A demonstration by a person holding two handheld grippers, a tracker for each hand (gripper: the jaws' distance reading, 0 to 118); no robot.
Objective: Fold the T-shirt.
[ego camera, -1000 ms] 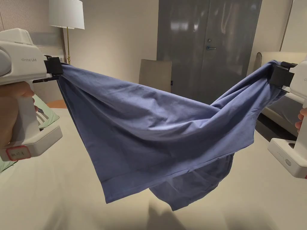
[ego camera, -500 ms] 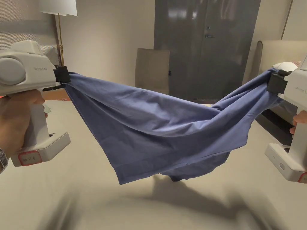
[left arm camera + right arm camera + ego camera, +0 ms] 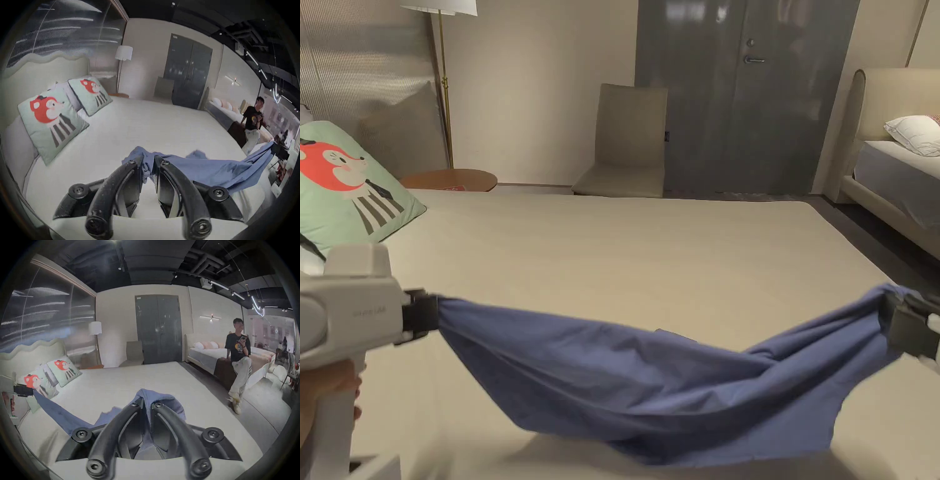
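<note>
Bed (image 3: 650,250), T-shirt (image 3: 650,387) stretched – both grippers (clamped)

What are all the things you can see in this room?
T-shirt: one, blue, stretched between the two claws, sagging onto the bed.
Bed: one, cream, under the T-shirt.
Pillows: two, pale green with a red animal, at the bed's head.
Lamp: one, white shade, by the far wall.
Chair: one, beige, beside the door.
Door: one double, dark grey, far wall.
Second bed: one, cream, to the right.
Person: one, black top, sitting on the second bed.
Left claw: one, black, shut on the T-shirt.
Right claw: one, black, shut on the T-shirt.
</note>
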